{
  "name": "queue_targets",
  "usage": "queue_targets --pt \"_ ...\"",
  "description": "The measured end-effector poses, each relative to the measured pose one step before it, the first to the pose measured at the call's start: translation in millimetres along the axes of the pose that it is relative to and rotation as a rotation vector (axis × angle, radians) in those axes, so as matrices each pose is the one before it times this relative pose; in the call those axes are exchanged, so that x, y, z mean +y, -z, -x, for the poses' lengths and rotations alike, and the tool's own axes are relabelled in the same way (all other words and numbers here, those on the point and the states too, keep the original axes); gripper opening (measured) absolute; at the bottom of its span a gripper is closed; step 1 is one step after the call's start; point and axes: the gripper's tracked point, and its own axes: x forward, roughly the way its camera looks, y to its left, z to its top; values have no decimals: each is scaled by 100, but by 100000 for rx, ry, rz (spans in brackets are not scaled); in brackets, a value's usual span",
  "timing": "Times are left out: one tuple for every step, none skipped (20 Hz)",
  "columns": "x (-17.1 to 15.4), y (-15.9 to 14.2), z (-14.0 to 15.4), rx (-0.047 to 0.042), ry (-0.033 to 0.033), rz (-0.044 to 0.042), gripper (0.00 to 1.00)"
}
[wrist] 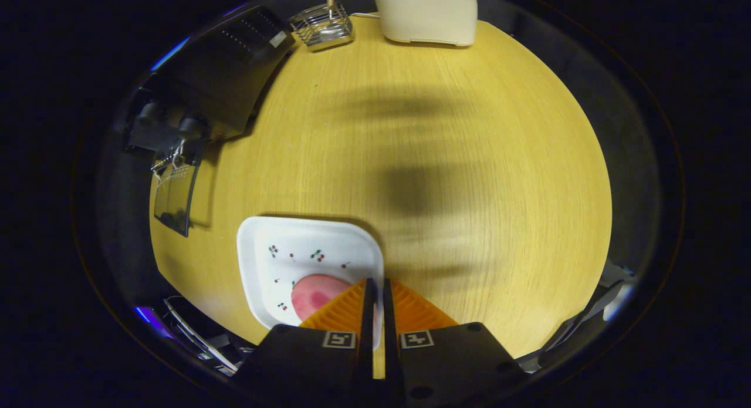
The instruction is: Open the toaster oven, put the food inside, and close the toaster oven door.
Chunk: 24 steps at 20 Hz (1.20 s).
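The hand-held gripper (375,287) hangs over the round pale-wood bench (469,161), its orange ribbed fingers (346,308) drawn nearly together with only a thin slit between them and nothing gripped. Just beside the left finger, partly covered by it, a pink rounded piece of food (314,296) lies on a white square plate dotted with small cherries (293,249), so the pickup looks not yet begun. The black toaster oven (217,79) stands well apart at the bench's far left, its glass door (173,196) apparently folded down, probably ready for loading; its inside is too dark to read. Beyond sit a wire basket (322,25) and a cream appliance (428,12), cut off above.
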Motion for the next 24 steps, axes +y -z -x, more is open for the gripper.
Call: queue_targets --pt "311 -44 1983 515 -1207 -1414 18" --pt "-81 420 -268 -24 -1316 -1046 16" --pt "242 -245 393 651 -1296 -924 12" --pt "132 321 207 470 -2399 322 9" --pt "124 59 -405 -765 -2368 -1123 9" --pt "26 305 13 243 -3028 -2480 5" --pt "241 175 19 -335 -4170 -3784 5" --pt "246 286 8 -320 -4851 -4817 5" --pt "298 367 295 -687 -5071 -5746 5" --pt "175 279 234 -1460 -4105 -5565 5" --pt "100 232 271 -1723 -3545 -4606 5" --pt "288 378 181 -1579 -3288 -4019 5" --pt "381 213 217 -1518 -3035 -3126 5" --pt "376 262 65 -1433 -2860 -2470 5" --pt "513 193 -11 -1542 -2553 -2268 5" --pt "469 220 187 -1270 -2239 -2606 5" --pt "547 418 269 -1208 -1720 -2257 5" --pt "638 361 203 -1335 -1523 -1864 5" --pt "774 524 293 -1192 -1098 -1045 5" --pt "907 589 147 -1180 -950 -624 5" --pt "995 688 121 -1474 -624 -687 5" --pt "1125 605 1 -1345 -637 -968 5" --pt "1105 775 -155 -1346 -429 -1577 5" --pt "1176 704 -288 -1405 -626 -2253 5"
